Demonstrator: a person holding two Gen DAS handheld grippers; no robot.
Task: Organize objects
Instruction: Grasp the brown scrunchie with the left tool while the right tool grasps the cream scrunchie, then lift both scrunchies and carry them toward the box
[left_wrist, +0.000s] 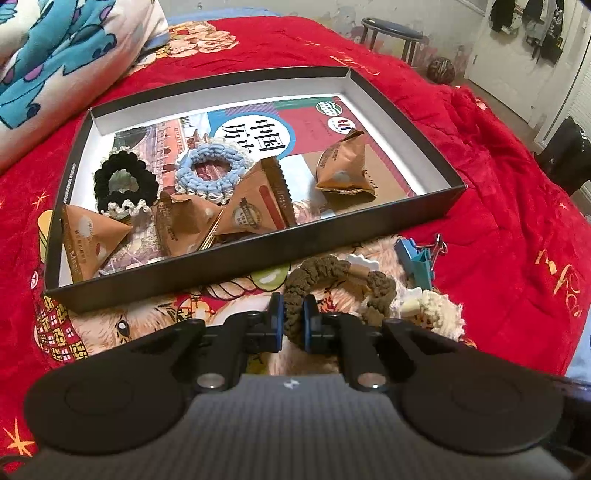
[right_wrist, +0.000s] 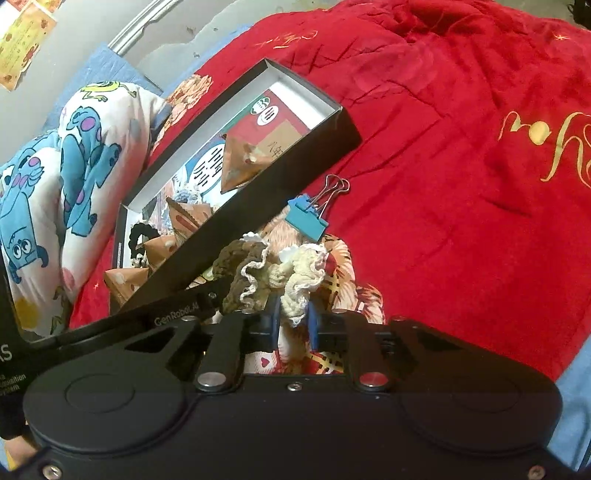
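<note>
A: Both sets of jaws are closed nearly all the way, each pinching soft crochet. The left gripper (left_wrist: 292, 321) has the brown scrunchie (left_wrist: 332, 284) between its blue pads; the right gripper (right_wrist: 291, 317) is clamped on the cream scrunchie (right_wrist: 299, 280).

B: Why grip just one edge of each?

A: My guess is that they're loops of yarn, so a pinch on one strand is enough to lift them. The two lie touching on the red blanket (right_wrist: 461, 184), just outside the near wall of the black box (left_wrist: 258, 254), so each hand takes its own.

B: And they go in the box?

A: Likely. It already holds a black scrunchie (left_wrist: 122, 184), a blue scrunchie (left_wrist: 210, 170) and several brown triangular packets (left_wrist: 343, 166), lying on a printed sheet.

B: Anything in the way?

A: The box wall stands between the jaws and the inside, so both scrunchies would have to clear it. The ruffles of the two may also be snagged together; I can't tell. A blue binder clip (right_wrist: 306, 221) sits just beyond them on the blanket, outside the box. Farther off there's a cartoon-print pillow (left_wrist: 55, 62) and, past the bed, a stool (left_wrist: 391, 33).
</note>
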